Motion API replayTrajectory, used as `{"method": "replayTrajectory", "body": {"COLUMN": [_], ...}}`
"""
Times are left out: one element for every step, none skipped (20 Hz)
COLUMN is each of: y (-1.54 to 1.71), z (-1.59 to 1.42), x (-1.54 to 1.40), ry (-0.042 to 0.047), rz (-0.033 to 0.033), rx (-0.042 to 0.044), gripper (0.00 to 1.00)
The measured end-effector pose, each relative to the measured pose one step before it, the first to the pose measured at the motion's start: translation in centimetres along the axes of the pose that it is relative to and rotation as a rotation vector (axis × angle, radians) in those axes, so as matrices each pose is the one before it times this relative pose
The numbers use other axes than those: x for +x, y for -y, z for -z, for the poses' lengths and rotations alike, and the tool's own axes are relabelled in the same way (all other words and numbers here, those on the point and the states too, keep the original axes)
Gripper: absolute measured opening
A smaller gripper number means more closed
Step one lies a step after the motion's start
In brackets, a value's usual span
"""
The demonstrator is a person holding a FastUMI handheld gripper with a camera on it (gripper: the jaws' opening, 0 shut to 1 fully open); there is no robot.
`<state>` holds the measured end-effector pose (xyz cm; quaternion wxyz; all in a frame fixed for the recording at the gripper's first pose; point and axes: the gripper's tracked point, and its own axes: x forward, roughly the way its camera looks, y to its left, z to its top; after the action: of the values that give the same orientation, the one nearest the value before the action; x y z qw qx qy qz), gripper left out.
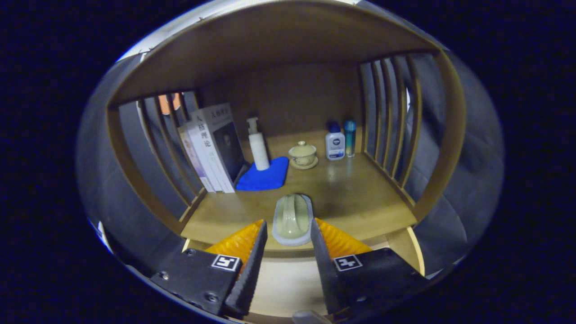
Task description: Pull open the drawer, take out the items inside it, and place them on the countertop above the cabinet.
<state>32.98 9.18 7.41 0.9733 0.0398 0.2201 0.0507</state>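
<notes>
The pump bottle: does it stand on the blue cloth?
Yes, the pump bottle stands upright on the blue cloth beside the books.

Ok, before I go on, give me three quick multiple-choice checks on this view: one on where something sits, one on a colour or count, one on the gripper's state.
1. Where is the pale oblong item?
A. On the countertop between the fingers
B. On the blue cloth
C. Against the books

2. What colour is the folded cloth under the white pump bottle?
A. Red
B. Blue
C. Green

3. What are the fingers of the gripper at?
A. Shut on the lidded cup
B. Shut with nothing between them
C. Apart, one either side of the oblong item

Answers:
1 A: it lies on the wooden countertop, its near end between the fingertips.
2 B: the cloth is plainly blue.
3 C: a gap shows on each side of the item; whether the pads touch it I cannot tell.
</notes>
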Motion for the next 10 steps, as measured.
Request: {"method": "replayTrajectory", "body": {"y": [-0.148,-0.323,-0.171,-0.211,-0.428,-0.531,-0.555,-0.535,-0.293,-0.224], "z": [1.044,0.446,0.466,0.417,0.278,0.22,0.396,0.004,0.091,-0.003], "x": [-0.778,-1.054,-1.113,-1.18,-1.055,-1.099,-0.95,-0.991,-0.359,-0.931], "ry": [0.03057,0.02534,0.02653,0.02947,0.02961,0.02213,0.02488,0.02824,0.02515,0.02353], "rz": [-0.00288,0.0002,-0.00432,-0.00046,-0.00756,-0.0106,-0.01516,-0.01269,-0.00039,0.00557], "rx": [-0.0107,-0.01281,-0.01062,0.00128,0.005,0.00922,-0.0009,-0.00767,-0.01568,-0.0115], "gripper": [0.81,0.9,1.0,0.99,0.99,0.99,0.99,0.99,0.99,0.99]}}
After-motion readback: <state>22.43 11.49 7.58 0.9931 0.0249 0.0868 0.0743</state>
